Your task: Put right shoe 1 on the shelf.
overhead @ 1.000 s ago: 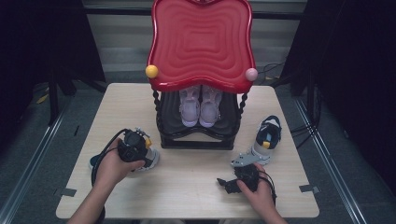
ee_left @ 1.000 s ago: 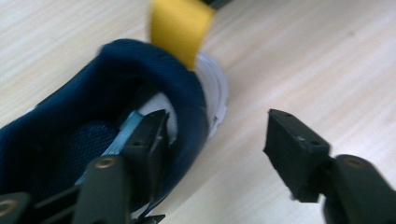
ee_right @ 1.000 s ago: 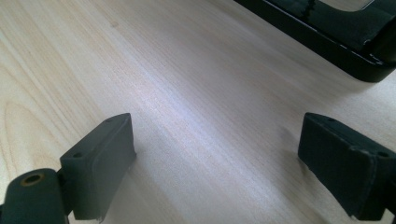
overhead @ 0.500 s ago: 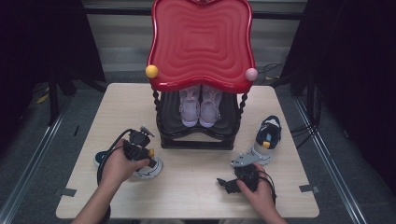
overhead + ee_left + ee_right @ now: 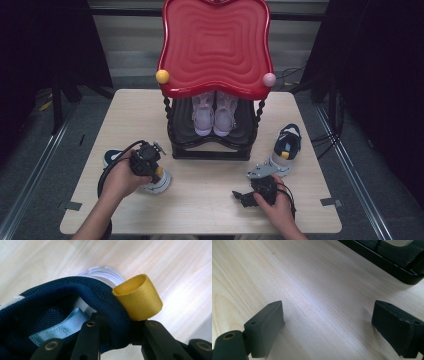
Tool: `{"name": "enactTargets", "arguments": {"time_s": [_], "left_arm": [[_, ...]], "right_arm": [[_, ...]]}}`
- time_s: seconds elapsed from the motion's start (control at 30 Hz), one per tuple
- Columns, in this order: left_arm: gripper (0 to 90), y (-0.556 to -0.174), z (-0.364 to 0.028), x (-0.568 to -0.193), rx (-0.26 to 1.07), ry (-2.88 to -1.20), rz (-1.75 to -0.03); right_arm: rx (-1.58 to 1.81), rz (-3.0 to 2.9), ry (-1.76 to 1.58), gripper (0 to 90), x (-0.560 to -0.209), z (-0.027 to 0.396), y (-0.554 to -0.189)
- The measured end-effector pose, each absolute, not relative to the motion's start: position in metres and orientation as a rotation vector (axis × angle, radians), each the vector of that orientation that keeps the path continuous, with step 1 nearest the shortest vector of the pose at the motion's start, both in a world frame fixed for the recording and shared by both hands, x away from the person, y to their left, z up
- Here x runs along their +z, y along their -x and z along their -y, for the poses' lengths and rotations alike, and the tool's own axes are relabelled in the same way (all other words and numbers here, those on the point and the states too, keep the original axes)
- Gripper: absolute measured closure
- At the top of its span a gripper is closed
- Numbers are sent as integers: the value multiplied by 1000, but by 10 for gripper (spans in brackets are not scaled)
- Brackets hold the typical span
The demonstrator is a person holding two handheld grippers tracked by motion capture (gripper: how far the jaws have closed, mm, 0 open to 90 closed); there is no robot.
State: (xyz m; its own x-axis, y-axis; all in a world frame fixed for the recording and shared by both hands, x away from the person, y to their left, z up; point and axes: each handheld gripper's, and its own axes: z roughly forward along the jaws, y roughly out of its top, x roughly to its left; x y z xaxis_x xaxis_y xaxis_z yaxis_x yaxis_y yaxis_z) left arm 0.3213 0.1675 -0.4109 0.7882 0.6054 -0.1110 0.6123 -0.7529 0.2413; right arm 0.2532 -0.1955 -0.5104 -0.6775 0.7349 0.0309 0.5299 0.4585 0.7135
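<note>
We find the left gripper (image 5: pixel 150 162) clamped on the heel of the navy shoe (image 5: pixel 62 305), jaws just closed beside its yellow loop (image 5: pixel 138 300). The shoe sits on the table's (image 5: pixel 210 195) left front, before the red rack (image 5: pixel 215 45). The right gripper (image 5: pixel 329 327) rests open.

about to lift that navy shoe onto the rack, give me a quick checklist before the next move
1. Left claw pinching the navy shoe at its heel collar, jaws having just been closing: ok.
2. Yellow heel loop free of the jaws: ok.
3. Grip firm enough to lift: cannot tell.
4. Right claw open, resting over bare table: ok.
5. Rack shelf space beside the lilac pair: cannot tell.
</note>
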Motion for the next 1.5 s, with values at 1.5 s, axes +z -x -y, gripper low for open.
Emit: {"name": "enactTargets", "arguments": {"time_s": [1.5], "left_arm": [[569,-333,-163,-409,-167,-2709,-1126]], "right_arm": [[1046,-2432,-1062,100,-511,196,-255]]}}
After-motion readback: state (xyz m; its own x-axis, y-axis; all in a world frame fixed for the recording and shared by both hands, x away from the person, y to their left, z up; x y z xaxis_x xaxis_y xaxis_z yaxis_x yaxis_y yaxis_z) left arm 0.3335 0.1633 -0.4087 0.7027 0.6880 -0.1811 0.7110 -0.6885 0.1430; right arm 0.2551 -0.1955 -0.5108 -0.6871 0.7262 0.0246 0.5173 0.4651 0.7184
